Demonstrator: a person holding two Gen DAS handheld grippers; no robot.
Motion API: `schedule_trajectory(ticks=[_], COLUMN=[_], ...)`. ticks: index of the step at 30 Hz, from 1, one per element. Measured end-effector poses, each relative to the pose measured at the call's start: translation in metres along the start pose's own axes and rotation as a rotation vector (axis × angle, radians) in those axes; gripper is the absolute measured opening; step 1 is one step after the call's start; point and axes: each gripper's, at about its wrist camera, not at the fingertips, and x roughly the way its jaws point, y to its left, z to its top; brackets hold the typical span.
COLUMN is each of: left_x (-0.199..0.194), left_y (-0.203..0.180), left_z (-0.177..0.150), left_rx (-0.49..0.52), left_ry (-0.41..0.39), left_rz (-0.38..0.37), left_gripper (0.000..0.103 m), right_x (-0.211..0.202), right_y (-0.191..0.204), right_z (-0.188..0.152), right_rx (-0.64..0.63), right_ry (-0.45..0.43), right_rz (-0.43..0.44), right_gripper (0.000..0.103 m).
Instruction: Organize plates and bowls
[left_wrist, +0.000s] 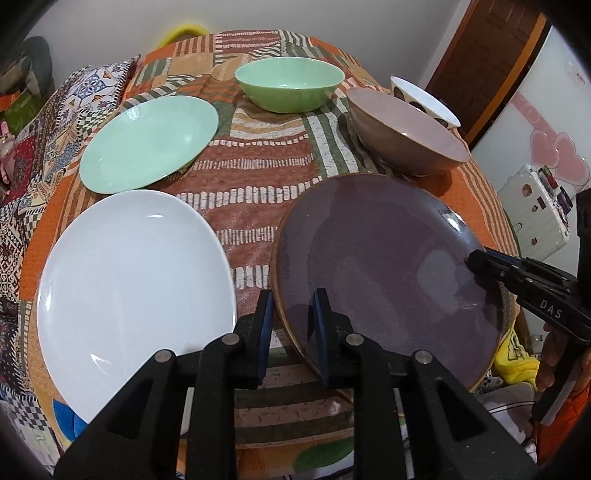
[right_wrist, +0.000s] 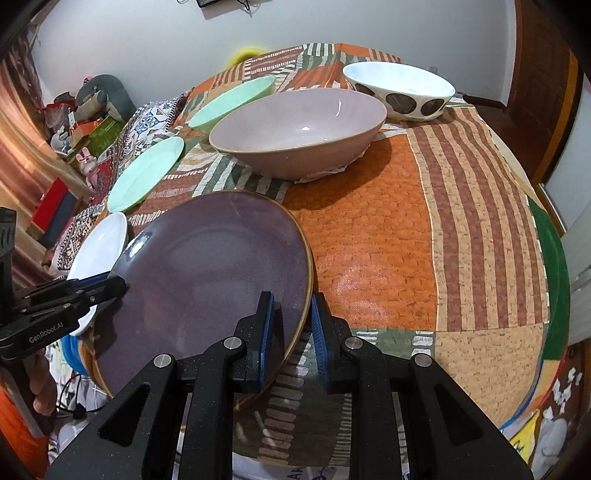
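A purple plate (left_wrist: 388, 266) (right_wrist: 207, 273) is tilted above the patchwork cloth, held at two edges. My left gripper (left_wrist: 291, 332) is shut on its left rim. My right gripper (right_wrist: 290, 336) straddles its right rim, its jaws closed on the rim; it also shows in the left wrist view (left_wrist: 480, 264). A white plate (left_wrist: 133, 288) lies at the near left, a green plate (left_wrist: 147, 142) behind it. A green bowl (left_wrist: 290, 86), a pink-brown bowl (left_wrist: 406, 131) (right_wrist: 299, 129) and a white spotted bowl (right_wrist: 400, 90) stand at the back.
The table is covered by a patchwork cloth (right_wrist: 406, 240) with bare room on its right half. A cushion (left_wrist: 96, 85) and clutter lie at the far left. A white suitcase (left_wrist: 532, 206) stands off the table's right edge.
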Motion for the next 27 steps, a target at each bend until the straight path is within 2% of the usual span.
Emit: schedule_trajectory(ticks=[3,11,17,22,27], left_x=[-0.009,-0.045,-0.085,-0.104,-0.106], left_y=[0.0,0.017,0.041,0.07,0.111], left_z=[0.0,0.007,0.01,0.004,-0.014], left_rx=[0.02,-0.022,-0.063,-0.107,-0.173], left_ry=[-0.031,-0.129,-0.236,-0.287,-0.28], left_rz=[0.034,0.044,0.11,0.188,0.247], left_gripper=[0.02,0.02,0.023,0.037,0.041], right_x=[-0.006,-0.028,-0.048,-0.052,-0.038], right_y=[-0.001,0.007,0.034,0.064,0.099], right_z=[0.0,0.009,0.025,0.039,0.047], right_rx=[-0.011,-0.024,-0.077,-0.118,-0.164], right_ry=[-0.006,-0.065,-0.149,-0.195,-0.187], right_rz=[-0.026,-0.024,0.016,0.086,0.127], right_gripper=[0.019,0.02,0.031,0.037,0.042])
